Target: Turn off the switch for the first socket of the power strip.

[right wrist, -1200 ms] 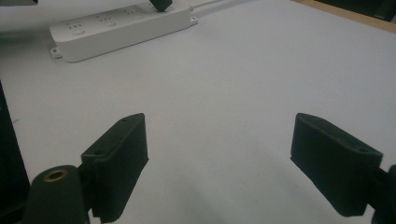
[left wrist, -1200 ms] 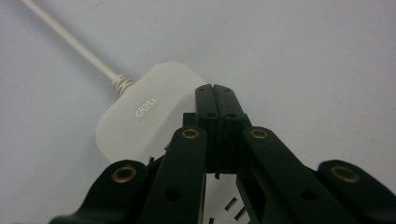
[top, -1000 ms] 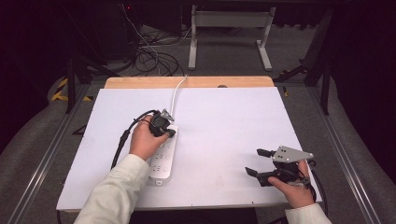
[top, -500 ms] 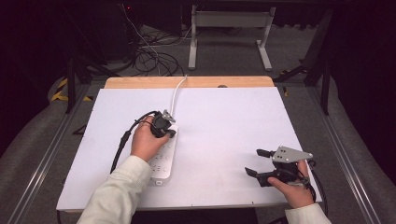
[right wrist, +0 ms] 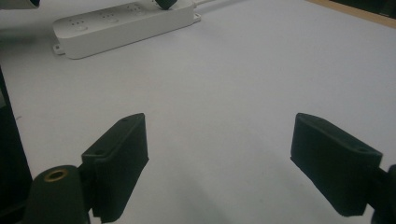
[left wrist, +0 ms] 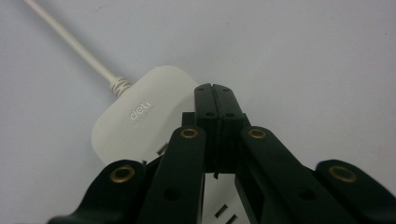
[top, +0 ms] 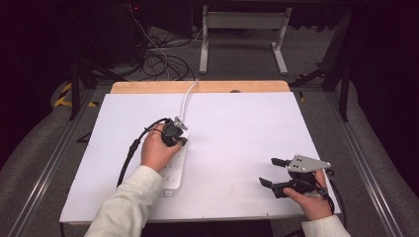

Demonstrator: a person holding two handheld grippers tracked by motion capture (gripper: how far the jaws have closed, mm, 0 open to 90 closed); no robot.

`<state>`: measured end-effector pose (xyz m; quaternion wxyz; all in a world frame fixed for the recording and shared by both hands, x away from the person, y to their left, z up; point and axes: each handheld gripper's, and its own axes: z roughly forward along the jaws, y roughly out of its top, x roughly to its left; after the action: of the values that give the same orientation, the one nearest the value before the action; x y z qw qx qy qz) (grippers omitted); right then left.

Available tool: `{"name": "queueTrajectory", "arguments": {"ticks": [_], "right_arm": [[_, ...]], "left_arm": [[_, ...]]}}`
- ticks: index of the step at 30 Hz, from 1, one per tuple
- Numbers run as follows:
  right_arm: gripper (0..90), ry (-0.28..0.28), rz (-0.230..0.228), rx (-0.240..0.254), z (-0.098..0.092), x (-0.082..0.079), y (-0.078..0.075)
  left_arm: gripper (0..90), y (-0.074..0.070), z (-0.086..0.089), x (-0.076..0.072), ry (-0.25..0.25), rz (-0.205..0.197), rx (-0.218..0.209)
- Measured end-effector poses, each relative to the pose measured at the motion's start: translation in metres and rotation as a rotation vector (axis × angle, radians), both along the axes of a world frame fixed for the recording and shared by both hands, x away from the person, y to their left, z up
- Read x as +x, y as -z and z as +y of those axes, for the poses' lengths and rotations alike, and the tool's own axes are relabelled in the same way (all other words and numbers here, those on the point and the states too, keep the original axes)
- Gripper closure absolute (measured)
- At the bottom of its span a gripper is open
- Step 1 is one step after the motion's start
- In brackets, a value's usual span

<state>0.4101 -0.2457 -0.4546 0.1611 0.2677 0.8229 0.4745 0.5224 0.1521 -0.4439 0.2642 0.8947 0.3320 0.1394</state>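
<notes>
— Under the left gripper (left wrist: 215, 100), what's there?
— The strip (top: 174, 163)'s cord end; jaws pressed together on nothing.
— And the right gripper (right wrist: 233, 158)?
— Gaping, empty, strip well beyond its tips.
— Handling?
— Probably rigid, light, slick plastic; grip across its narrow body.

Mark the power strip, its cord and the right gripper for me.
power strip (left wrist: 133, 116): left gripper view, rounded cord end.
cord (top: 186, 101): high view, mid-run on table.
right gripper (top: 271, 172): high view, gap between open jaws.
</notes>
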Motion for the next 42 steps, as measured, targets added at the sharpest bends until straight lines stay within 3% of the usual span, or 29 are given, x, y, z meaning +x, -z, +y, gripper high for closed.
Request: {"name": "queueTrajectory", "arguments": {"ticks": [3,13,20,22,26,28,34,42], "right_arm": [[19.1,-0.001,0.000,0.000,0.000,0.000,0.000],[19.1,-0.005,0.002,0.000,0.000,0.000,0.001],[19.1,-0.010,0.006,-0.006,0.001,-0.001,0.002],[19.0,-0.008,0.008,-0.008,0.001,0.000,0.002],[18.9,-0.007,-0.002,0.002,0.000,-0.001,0.000],[18.9,0.000,-0.002,0.005,-0.001,0.000,0.000],[18.9,-0.001,0.000,0.001,-0.001,0.000,0.001],[18.8,0.000,-0.003,0.003,-0.001,0.000,0.000]], "left_arm": [[90.0,0.002,0.002,-0.001,-0.012,0.001,-0.026],[90.0,0.003,0.004,-0.002,-0.016,-0.011,-0.045],[90.0,0.006,0.010,-0.001,-0.030,0.005,-0.083],[90.0,0.005,0.008,-0.002,-0.036,-0.004,-0.069],[90.0,-0.001,0.007,-0.004,-0.031,-0.028,-0.055],[90.0,-0.009,0.010,-0.006,-0.026,-0.051,-0.098],[90.0,-0.026,0.010,-0.014,-0.007,-0.081,-0.117],[90.0,-0.038,0.007,-0.020,0.018,-0.078,-0.146]]}}
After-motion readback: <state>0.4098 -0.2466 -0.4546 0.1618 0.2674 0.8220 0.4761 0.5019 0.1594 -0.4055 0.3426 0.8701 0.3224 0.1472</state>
